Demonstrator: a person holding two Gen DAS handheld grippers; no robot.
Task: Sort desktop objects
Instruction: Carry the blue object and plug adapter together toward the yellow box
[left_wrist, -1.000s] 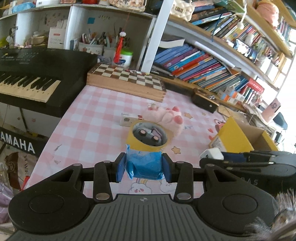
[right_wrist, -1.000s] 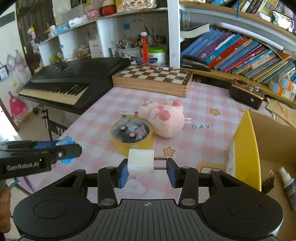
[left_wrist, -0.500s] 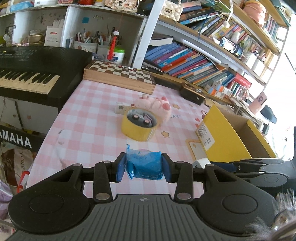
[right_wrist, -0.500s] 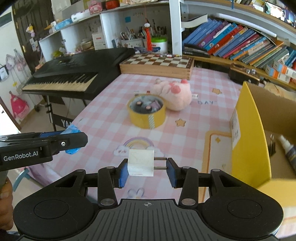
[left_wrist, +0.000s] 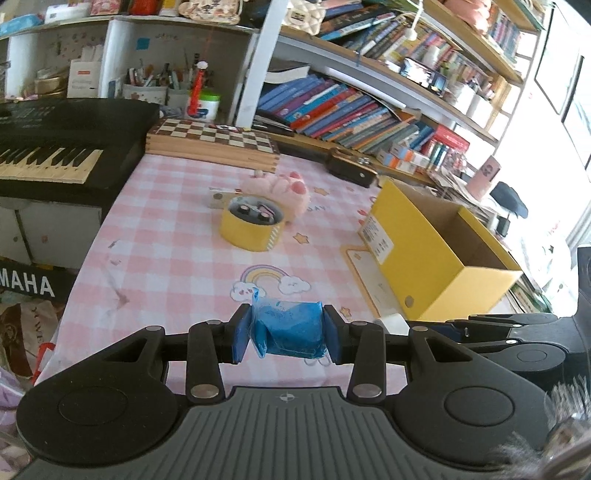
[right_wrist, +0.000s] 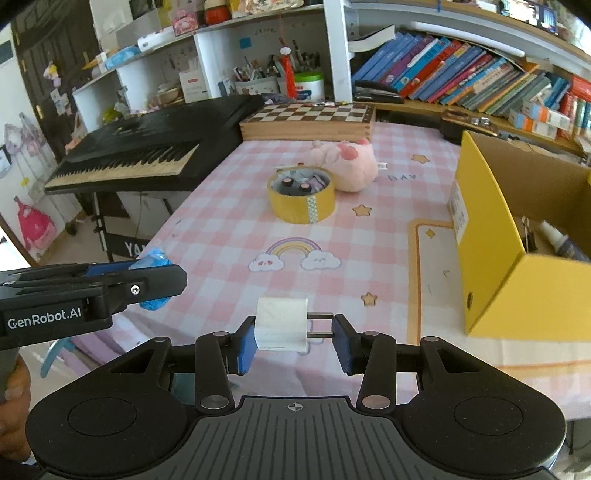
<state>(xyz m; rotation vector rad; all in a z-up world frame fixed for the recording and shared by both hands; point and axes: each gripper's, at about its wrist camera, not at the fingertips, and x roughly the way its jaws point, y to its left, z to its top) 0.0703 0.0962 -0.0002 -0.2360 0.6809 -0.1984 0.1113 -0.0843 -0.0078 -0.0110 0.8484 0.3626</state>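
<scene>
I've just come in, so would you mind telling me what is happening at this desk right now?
A person is sorting desk items with a handheld gripper in each hand. The left gripper is shut on a blue plastic-wrapped packet, and the right gripper is shut on a white plug adapter, prongs towards one pad. Both hang over the near edge of the pink checked tablecloth. The open yellow cardboard box beside them already holds a small bottle. The yellow tape roll and pink plush toy lie untouched.

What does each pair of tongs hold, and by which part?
Left tongs: blue packet, clamped by its two sides. Right tongs: white plug adapter, gripped between its back face and prong tips.
</scene>
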